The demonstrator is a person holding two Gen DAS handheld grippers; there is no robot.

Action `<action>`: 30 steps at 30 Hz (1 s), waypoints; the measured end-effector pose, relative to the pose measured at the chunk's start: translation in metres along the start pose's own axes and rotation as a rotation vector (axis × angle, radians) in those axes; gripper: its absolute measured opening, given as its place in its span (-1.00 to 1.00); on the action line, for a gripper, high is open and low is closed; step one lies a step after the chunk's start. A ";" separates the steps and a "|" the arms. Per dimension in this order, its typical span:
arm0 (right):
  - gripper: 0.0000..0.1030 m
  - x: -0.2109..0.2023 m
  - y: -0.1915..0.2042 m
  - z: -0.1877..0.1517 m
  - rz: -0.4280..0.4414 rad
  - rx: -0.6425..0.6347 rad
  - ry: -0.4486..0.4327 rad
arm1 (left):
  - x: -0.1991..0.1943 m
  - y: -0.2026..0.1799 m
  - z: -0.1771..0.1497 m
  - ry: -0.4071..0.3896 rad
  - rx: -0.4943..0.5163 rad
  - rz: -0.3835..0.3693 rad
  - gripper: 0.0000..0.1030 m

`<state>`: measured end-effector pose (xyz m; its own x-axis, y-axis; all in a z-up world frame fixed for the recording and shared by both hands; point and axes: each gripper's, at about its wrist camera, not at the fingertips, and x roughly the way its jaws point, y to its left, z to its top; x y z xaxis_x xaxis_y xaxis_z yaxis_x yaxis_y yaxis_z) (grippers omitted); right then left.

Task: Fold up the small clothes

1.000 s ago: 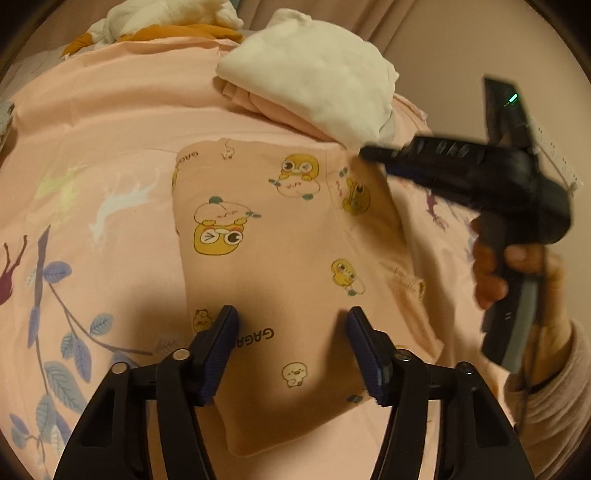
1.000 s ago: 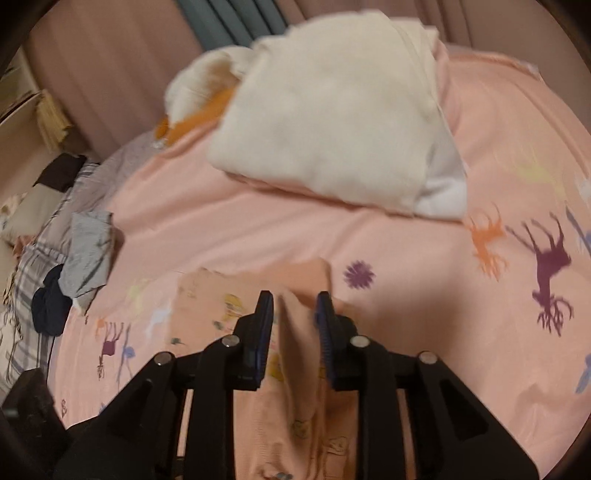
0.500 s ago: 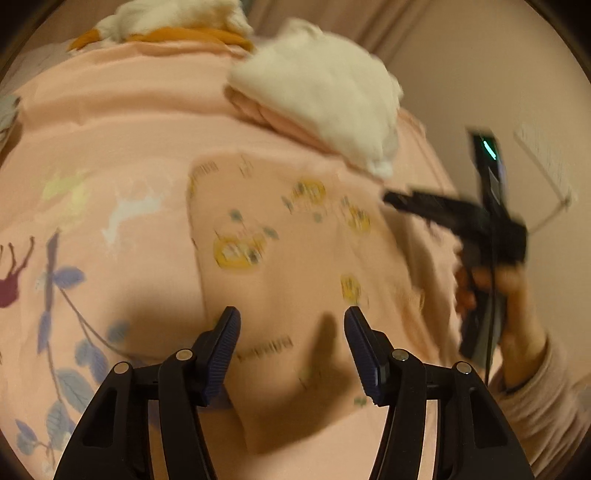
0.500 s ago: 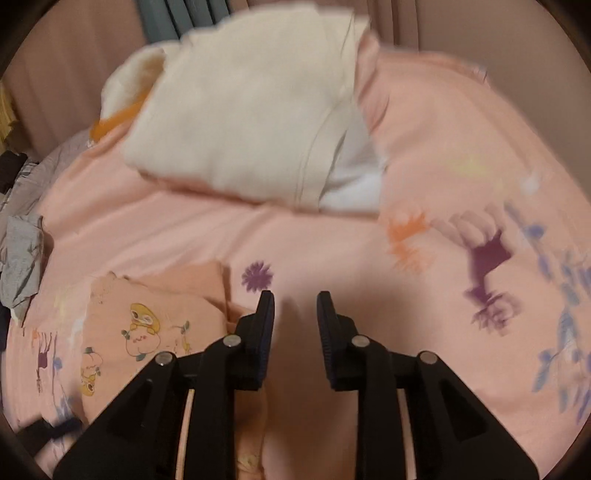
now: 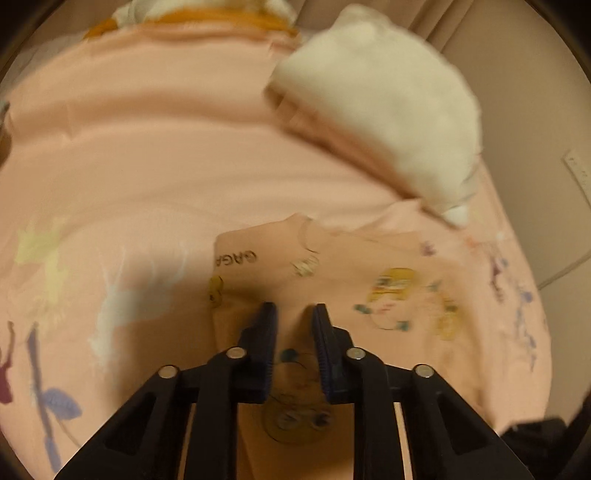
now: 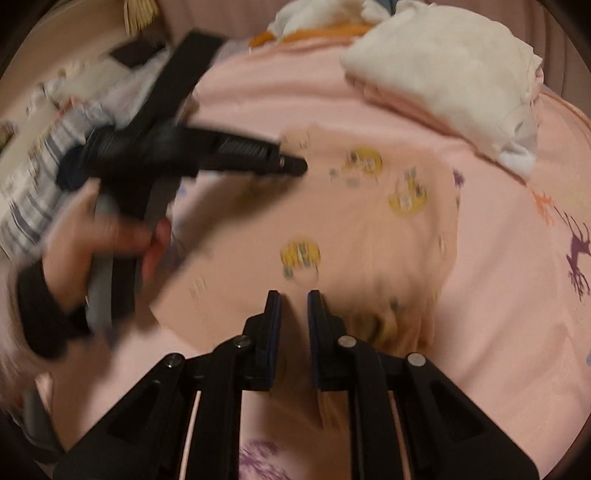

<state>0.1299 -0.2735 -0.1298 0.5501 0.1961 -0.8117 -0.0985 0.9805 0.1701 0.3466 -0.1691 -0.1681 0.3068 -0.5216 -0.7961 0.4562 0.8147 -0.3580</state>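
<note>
A small peach garment printed with yellow chicks (image 5: 369, 280) lies partly folded on the pink bedspread (image 5: 147, 147). My left gripper (image 5: 294, 314) has its jaws nearly closed over the garment's near-left part; cloth shows in the narrow gap. In the right wrist view the same garment (image 6: 351, 229) lies flat, and the left gripper (image 6: 291, 166) reaches its far-left corner. My right gripper (image 6: 294, 299) has its jaws close together just above the garment's near edge, and I cannot tell if it pinches cloth.
A stack of folded cream and pink clothes (image 5: 388, 110) sits at the far right of the bed, also in the right wrist view (image 6: 450, 66). A white and orange pile (image 6: 325, 22) lies behind. Striped and grey clothes (image 6: 40, 177) lie at the left. A wall is at right.
My left gripper has moved forward over the garment and its jaws have closed from wide open to nearly shut. My right gripper has swung back so it faces the garment from its near edge.
</note>
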 end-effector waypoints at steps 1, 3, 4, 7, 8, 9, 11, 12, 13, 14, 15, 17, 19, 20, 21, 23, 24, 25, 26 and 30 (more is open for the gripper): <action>-0.76 0.001 0.000 -0.009 0.001 0.001 0.018 | 0.000 0.004 -0.001 -0.008 -0.008 -0.006 -0.64; -0.76 -0.004 -0.007 -0.020 0.007 0.004 0.031 | -0.004 0.007 0.001 -0.019 -0.037 -0.017 -0.64; -0.75 -0.007 -0.009 -0.022 0.020 0.013 0.037 | -0.007 0.007 0.001 -0.023 -0.045 -0.021 -0.64; -0.66 -0.023 -0.022 -0.020 0.119 0.082 -0.001 | -0.031 0.009 -0.006 -0.053 -0.063 -0.071 -0.63; -0.65 -0.029 -0.023 -0.016 0.126 0.096 -0.034 | -0.040 0.007 -0.011 -0.063 -0.059 -0.085 -0.63; -0.66 -0.034 -0.026 -0.010 0.121 0.107 -0.069 | -0.049 0.006 -0.018 -0.068 -0.049 -0.107 -0.63; -0.66 -0.038 -0.035 0.007 0.093 0.136 -0.132 | -0.062 0.002 -0.032 -0.070 -0.024 -0.126 -0.63; -0.66 -0.037 -0.041 0.017 0.084 0.156 -0.155 | -0.069 -0.003 -0.041 -0.065 -0.001 -0.124 -0.63; -0.66 -0.033 -0.046 0.027 0.074 0.170 -0.173 | -0.074 -0.006 -0.050 -0.062 0.018 -0.127 -0.63; -0.66 -0.026 -0.053 0.038 0.051 0.178 -0.184 | -0.077 -0.009 -0.059 -0.060 0.032 -0.137 -0.63; -0.66 -0.021 -0.058 0.046 0.023 0.195 -0.190 | -0.080 -0.012 -0.064 -0.052 0.041 -0.143 -0.63; -0.66 -0.001 -0.074 0.063 -0.018 0.243 -0.163 | -0.085 -0.016 -0.076 -0.045 0.060 -0.150 -0.63; -0.69 0.020 -0.094 0.068 -0.085 0.305 -0.105 | -0.084 -0.023 -0.089 -0.037 0.096 -0.135 -0.63; -0.88 0.025 -0.101 0.065 -0.103 0.325 -0.079 | -0.082 -0.028 -0.097 -0.033 0.126 -0.109 -0.63; -0.93 0.029 -0.106 0.061 -0.104 0.351 -0.058 | -0.080 -0.028 -0.100 -0.023 0.134 -0.100 -0.63; -0.97 0.027 -0.115 0.055 -0.076 0.402 -0.063 | -0.079 -0.028 -0.104 -0.009 0.133 -0.086 -0.63; -0.92 0.021 -0.114 0.052 -0.072 0.421 -0.069 | -0.080 -0.029 -0.105 -0.010 0.137 -0.078 -0.63; -0.83 0.012 -0.110 0.051 -0.067 0.425 -0.079 | -0.081 -0.030 -0.104 -0.008 0.142 -0.069 -0.63; -0.73 0.006 -0.104 0.052 -0.055 0.409 -0.093 | -0.082 -0.030 -0.105 -0.006 0.143 -0.064 -0.63; -0.71 -0.022 -0.069 0.045 0.003 0.289 -0.124 | -0.085 -0.031 -0.110 -0.001 0.142 -0.045 -0.63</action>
<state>0.1617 -0.3456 -0.0982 0.6488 0.1784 -0.7397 0.1301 0.9318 0.3389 0.2145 -0.1218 -0.1428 0.2848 -0.5570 -0.7801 0.5827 0.7468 -0.3205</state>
